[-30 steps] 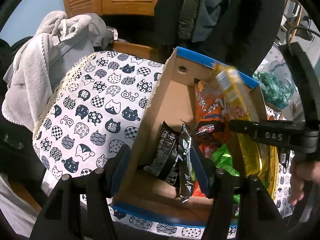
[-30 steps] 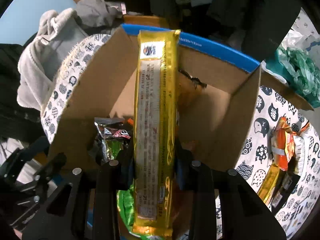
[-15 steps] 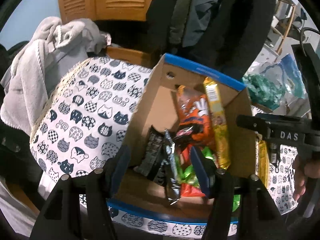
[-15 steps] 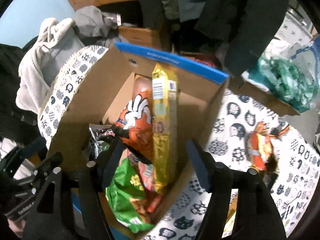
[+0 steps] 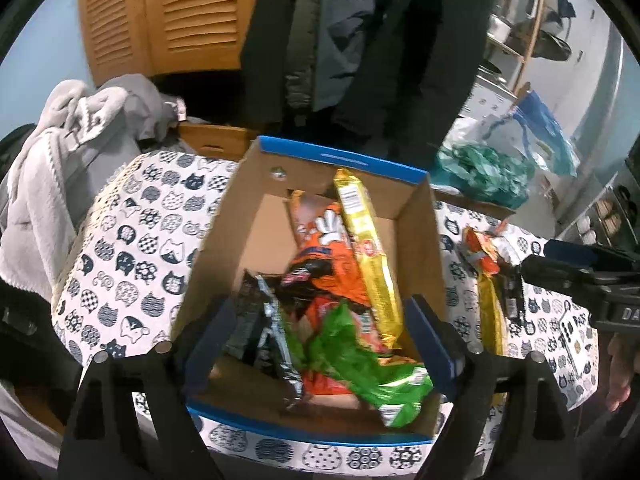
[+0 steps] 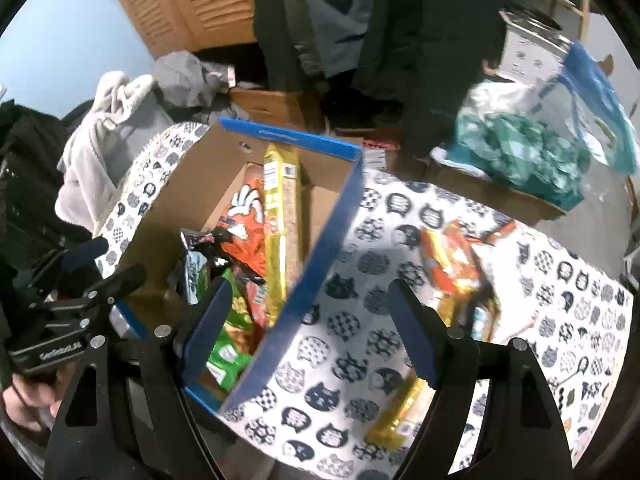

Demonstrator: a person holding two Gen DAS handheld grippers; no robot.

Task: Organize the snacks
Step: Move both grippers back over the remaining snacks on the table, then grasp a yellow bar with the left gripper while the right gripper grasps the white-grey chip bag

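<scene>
Snacks (image 5: 332, 288) are gathered in an open cardboard box (image 5: 416, 240) with blue-edged rims, which stands on a table covered by a cat-print cloth (image 5: 132, 256); the packets are stood on end and leaned against one another, apparently so that more can be fitted in. A long gold packet (image 6: 282, 236) is propped against the far wall of the box, beside an orange bag (image 6: 240, 236), with a green bag (image 5: 360, 360) and dark foil packets (image 5: 260, 332) nearer the camera. More packets (image 6: 456, 264) are left loose on the cloth to the right of the box, among them a gold one (image 6: 400, 412) near the table edge, so the sorting is judged unfinished. The right gripper (image 6: 308, 332) has just been opened; its jaws are spread wide with nothing between them, above the box's right wall. The left gripper (image 5: 320, 348) has likewise been opening and is held empty over the box.
</scene>
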